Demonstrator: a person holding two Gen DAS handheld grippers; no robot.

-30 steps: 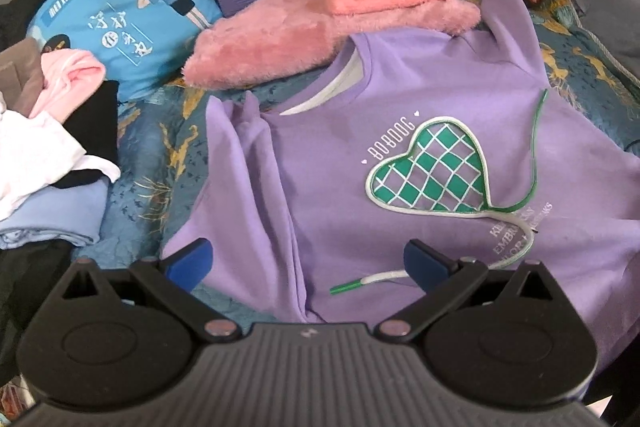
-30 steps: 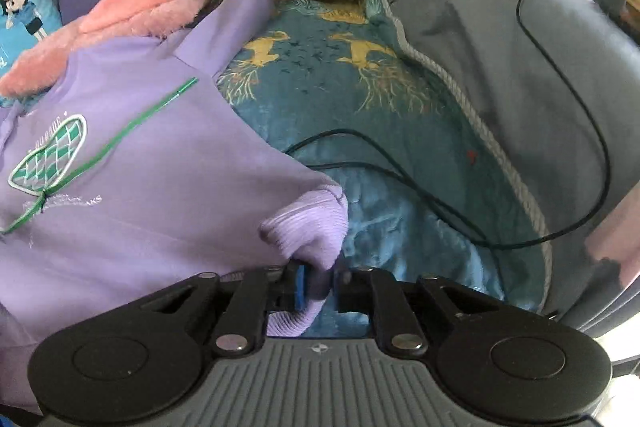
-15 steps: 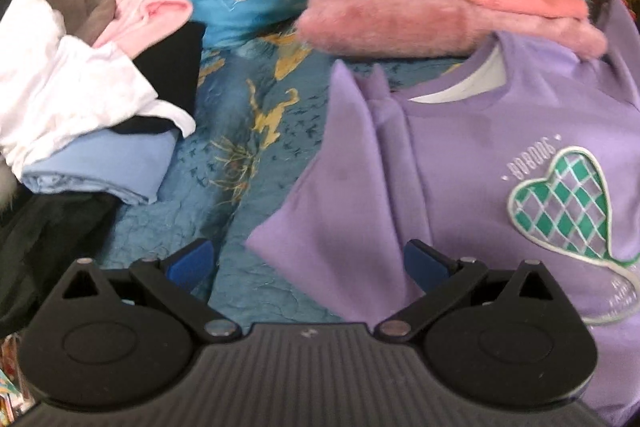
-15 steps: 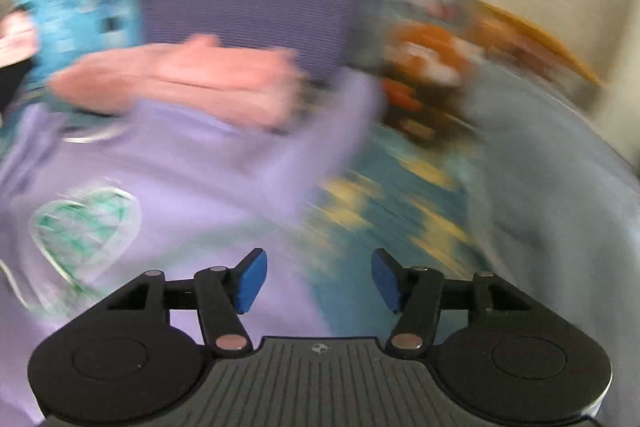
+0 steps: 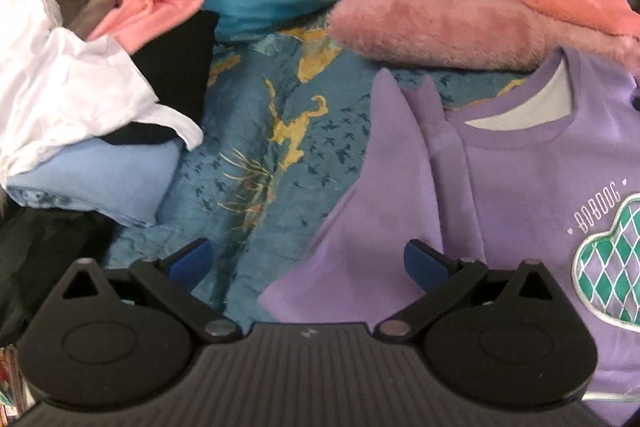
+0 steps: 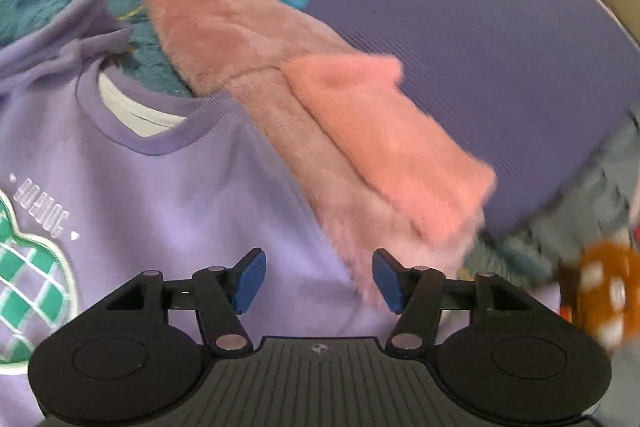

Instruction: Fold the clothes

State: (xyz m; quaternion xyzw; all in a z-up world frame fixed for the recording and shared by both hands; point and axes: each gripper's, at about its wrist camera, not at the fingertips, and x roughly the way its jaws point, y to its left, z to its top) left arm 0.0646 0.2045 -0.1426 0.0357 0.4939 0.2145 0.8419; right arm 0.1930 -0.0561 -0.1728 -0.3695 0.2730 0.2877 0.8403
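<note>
Right claw [image 6: 319,281] has released the purple sweatshirt [image 6: 180,203], jaws apart.

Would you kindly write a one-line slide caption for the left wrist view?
Open left tongs hover over the folded sleeve edge of a purple sweatshirt on a blue bedspread.

The lilac knit sweatshirt [image 5: 520,187] is soft matt cloth with a ribbed collar and a raised green-and-white embroidered heart patch [image 5: 608,259]; the long pink plush garment [image 6: 256,75] is shaggy and fuzzy, the coral fleece piece [image 6: 384,123] on it shorter-napped; the teal printed bedspread [image 5: 280,155] looks quilted and crinkled; the white crumpled garment [image 5: 60,87] is thin, creased cloth; the left gripper [image 5: 308,263] is matt black plastic with ridged housing, small shiny metal pins and smooth blue pads [image 5: 424,263]
</note>
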